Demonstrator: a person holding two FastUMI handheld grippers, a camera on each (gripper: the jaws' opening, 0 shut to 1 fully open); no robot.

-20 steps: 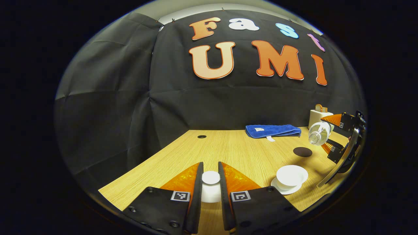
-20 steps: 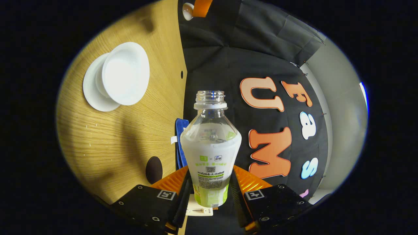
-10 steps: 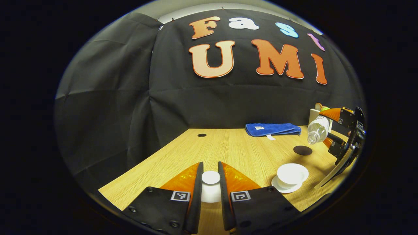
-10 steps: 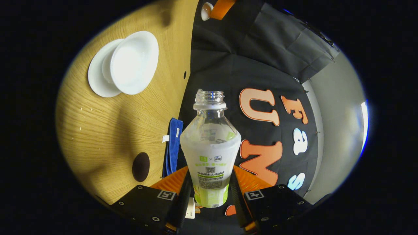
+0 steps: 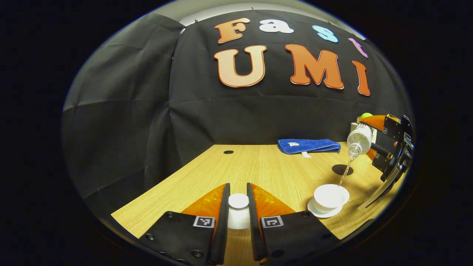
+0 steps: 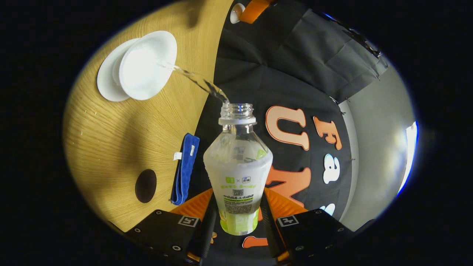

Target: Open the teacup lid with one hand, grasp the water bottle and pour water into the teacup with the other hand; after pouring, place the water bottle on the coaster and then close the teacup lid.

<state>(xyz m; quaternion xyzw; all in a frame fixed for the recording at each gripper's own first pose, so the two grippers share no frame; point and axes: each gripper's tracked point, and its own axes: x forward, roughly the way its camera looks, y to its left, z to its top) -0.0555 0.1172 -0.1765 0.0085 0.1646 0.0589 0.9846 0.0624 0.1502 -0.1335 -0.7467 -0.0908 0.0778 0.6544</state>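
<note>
My left gripper [image 5: 237, 189] is shut on the knob of the white teacup lid [image 5: 238, 208] and holds it just above the table's near edge. The open white teacup [image 5: 330, 195] stands on its saucer [image 5: 320, 213] to the right. Above it, my right gripper [image 6: 237, 196] is shut on the clear water bottle [image 6: 238, 162], uncapped and tipped toward the teacup [image 6: 144, 70]. A thin stream of water [image 6: 196, 81] runs from the bottle's mouth into the cup. The tilted bottle [image 5: 359, 139] and the stream [image 5: 344, 173] are at the right of the left gripper view. The dark round coaster [image 5: 342, 170] lies just behind the cup.
A folded blue towel [image 5: 308, 146] lies along the back of the wooden table [image 5: 266, 170], with a white box [image 5: 355, 129] to its right behind the bottle. A small cable hole [image 5: 228, 152] sits near the back left. The coaster [image 6: 145, 186] and towel [image 6: 183, 170] lie side by side.
The right gripper has tipped the bottle further and brought its mouth over the teacup, and water now streams into the cup. The left gripper and lid have stayed put.
</note>
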